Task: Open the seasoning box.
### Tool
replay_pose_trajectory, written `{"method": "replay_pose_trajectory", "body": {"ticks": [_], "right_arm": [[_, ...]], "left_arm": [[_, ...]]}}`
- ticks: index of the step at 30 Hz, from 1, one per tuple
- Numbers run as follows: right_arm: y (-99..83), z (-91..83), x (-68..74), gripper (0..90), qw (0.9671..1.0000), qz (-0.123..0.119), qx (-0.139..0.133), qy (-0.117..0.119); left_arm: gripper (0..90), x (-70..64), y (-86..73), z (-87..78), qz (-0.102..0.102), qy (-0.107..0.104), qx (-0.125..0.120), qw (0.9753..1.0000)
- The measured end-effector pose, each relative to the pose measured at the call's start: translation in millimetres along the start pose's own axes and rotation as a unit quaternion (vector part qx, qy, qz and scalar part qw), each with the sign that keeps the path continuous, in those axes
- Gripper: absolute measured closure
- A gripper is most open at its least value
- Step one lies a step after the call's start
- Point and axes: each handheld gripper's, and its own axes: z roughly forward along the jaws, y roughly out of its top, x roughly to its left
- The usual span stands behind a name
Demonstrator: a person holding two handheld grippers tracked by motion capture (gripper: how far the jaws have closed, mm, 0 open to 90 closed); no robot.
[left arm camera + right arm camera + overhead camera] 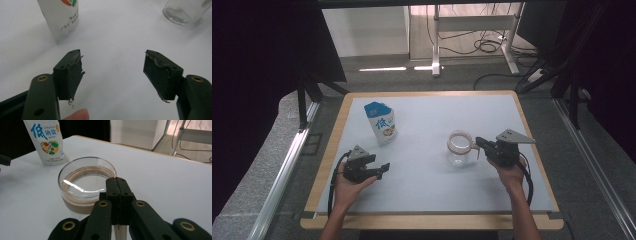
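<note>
A white pouch (381, 124) with a blue top and blue characters stands upright at the table's left back; it also appears as the pouch (63, 20) and the pouch (46, 142). Right of centre stands a clear glass jar (458, 147) with a beige collar, also seen as the jar (183, 11) and the jar (85, 187). My left gripper (382, 169) (113, 65) hovers low over bare table in front of the pouch, jaws wide open and holding nothing. My right gripper (478, 142) (116, 180) is shut, its tips at the jar's right rim; whether they pinch the glass is unclear.
The white table top (427, 185) has a wooden edge. Free surface lies between the pouch and the jar and along the front. Behind the table are a desk frame (472, 30) and cables on the floor. Dark curtains flank both sides.
</note>
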Motion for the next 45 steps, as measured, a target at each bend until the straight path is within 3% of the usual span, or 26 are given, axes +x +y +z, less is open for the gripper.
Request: {"method": "replay_pose_trajectory", "body": {"ticks": [5,10,15,20,21,26,30,45], "right_arm": [[-0.7,-0.6,-0.5,90.0,1.0,0.002,-0.002,0.001],[-1.3,-0.6,-1.4,90.0,1.0,0.004,-0.003,0.003],[-2.7,-1.3,-3.2,90.0,0.9999,0.012,-0.008,0.007],[-5.4,-2.1,-6.8,90.0,0.9995,0.025,-0.016,0.011],[-5.7,-2.2,-6.0,90.0,0.9995,0.025,-0.017,0.009],[-5.8,-2.6,-4.7,90.0,0.9996,0.021,-0.017,0.006],[-6.2,-3.0,-4.0,90.0,0.9997,0.018,-0.018,0.005],[-8.0,-3.7,-3.8,90.0,0.9997,0.017,-0.016,0.004]], "left_arm": [[39.0,2.5,-1.0,1.1,-0.013,-0.005,-0.002,0.9999],[53.3,1.8,-1.9,4.5,-0.014,-0.016,-0.004,0.9998],[72.7,-10.5,7.2,6.9,-0.01,-0.031,-0.018,0.9993],[83.9,-22.4,21.8,12.7,0.006,-0.044,-0.023,0.9987],[85.9,-27.8,29.3,17.3,0.008,-0.057,-0.029,0.9979],[89.3,-35.9,42.4,26.3,0.018,-0.069,-0.034,0.9969],[89.5,-43.4,53.5,38.9,0.015,-0.091,-0.04,0.995],[90.0,-73.5,82.1,78.7,0.049,-0.117,-0.019,0.9918]]}}
